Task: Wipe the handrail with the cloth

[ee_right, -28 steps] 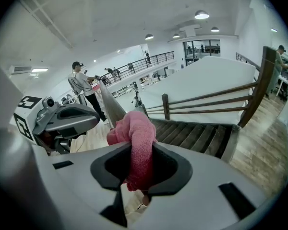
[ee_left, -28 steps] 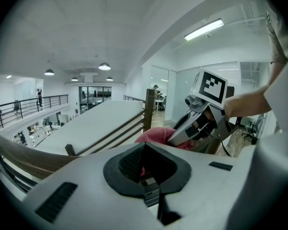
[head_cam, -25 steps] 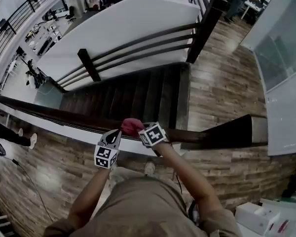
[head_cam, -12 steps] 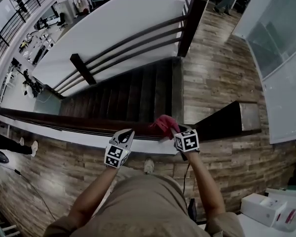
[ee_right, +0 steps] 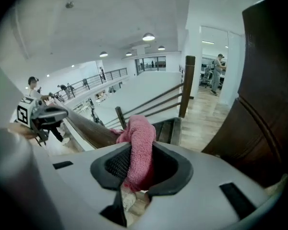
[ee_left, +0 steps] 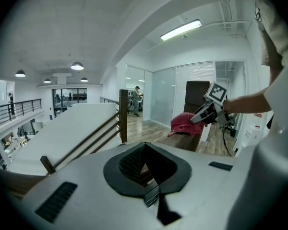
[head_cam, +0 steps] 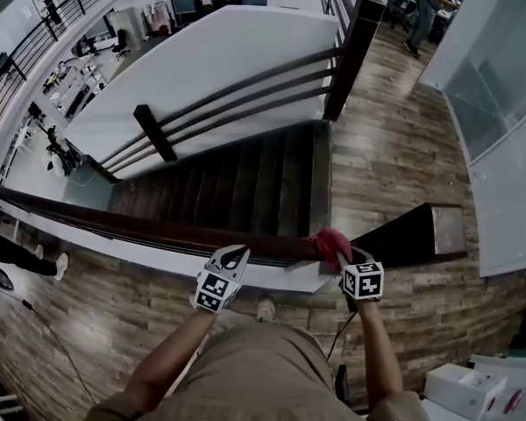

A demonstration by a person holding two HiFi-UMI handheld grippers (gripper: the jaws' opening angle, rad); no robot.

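Observation:
A dark wooden handrail [head_cam: 140, 226] runs from the left edge to a wide dark end block [head_cam: 412, 232]. A pink cloth [head_cam: 330, 242] lies on the rail just before that block. My right gripper [head_cam: 340, 257] is shut on the cloth, which bulges up between its jaws in the right gripper view as the cloth [ee_right: 141, 128]. My left gripper [head_cam: 235, 256] rests at the rail about a hand's width to the left, jaws together with nothing in them. From the left gripper view the cloth [ee_left: 185, 123] and the right gripper [ee_left: 201, 118] show ahead on the rail [ee_left: 182, 140].
Beyond the rail a dark staircase [head_cam: 245, 174] drops away, flanked by a lower railing [head_cam: 245, 90] and a tall newel post [head_cam: 355, 42]. Glass walls [head_cam: 500, 86] stand at the right. A person [head_cam: 425, 7] stands far off. White boxes [head_cam: 465, 384] lie on the wooden floor behind me.
The right gripper has slid the cloth rightwards along the rail to just short of the end block. The left gripper has shifted a little to the right too.

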